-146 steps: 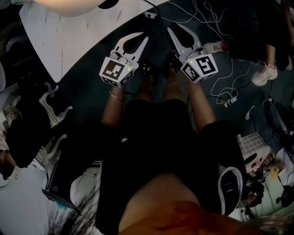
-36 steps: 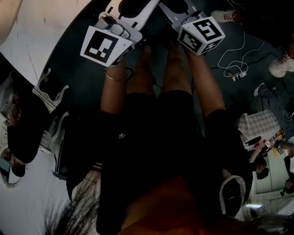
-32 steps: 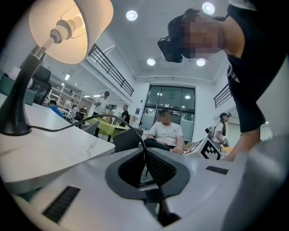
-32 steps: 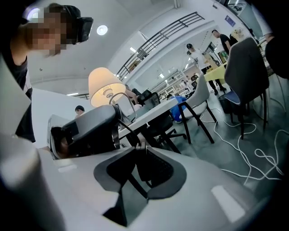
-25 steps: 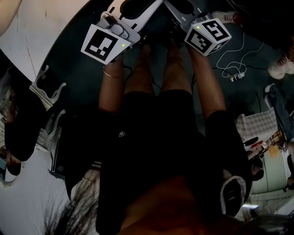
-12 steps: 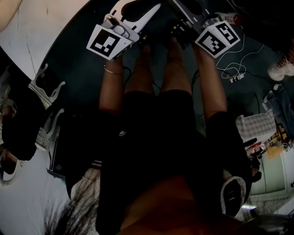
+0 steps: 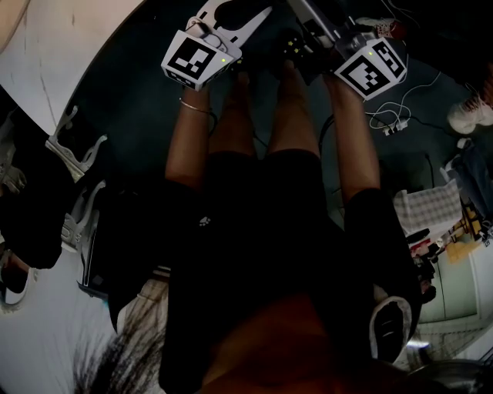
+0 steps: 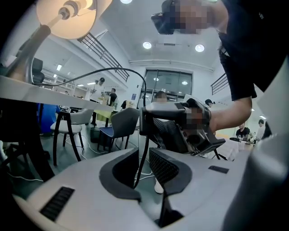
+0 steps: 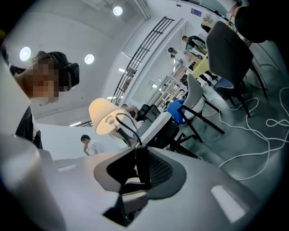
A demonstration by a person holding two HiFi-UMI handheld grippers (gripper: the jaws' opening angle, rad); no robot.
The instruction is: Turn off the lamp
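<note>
Cord [image 8: 143, 140] hangs slack and light through the narrow gap of the left tongs [image 8: 143, 163], whose jaws stand slightly apart. Just ahead, the right tongs [image 9: 137, 163] are clamped on its small, hard-looking switch [image 9: 142, 176], likely the spot to press, gently, without tugging the cord. Above and beyond both, the lamp [image 9: 105, 118] glows, lit.

Left cube [image 7: 192, 60]: carried square black-and-white markers, no letters or numbers.
Right cube [image 7: 371, 69]: bore the same kind of marker (a pattern, not print).
Logo [image 7: 204, 225]: sat white on dark clothing, too small to read.
Blue sign [image 9: 195, 12]: showed pale lettering, too blurred to read.
Readable text: there was none.
</note>
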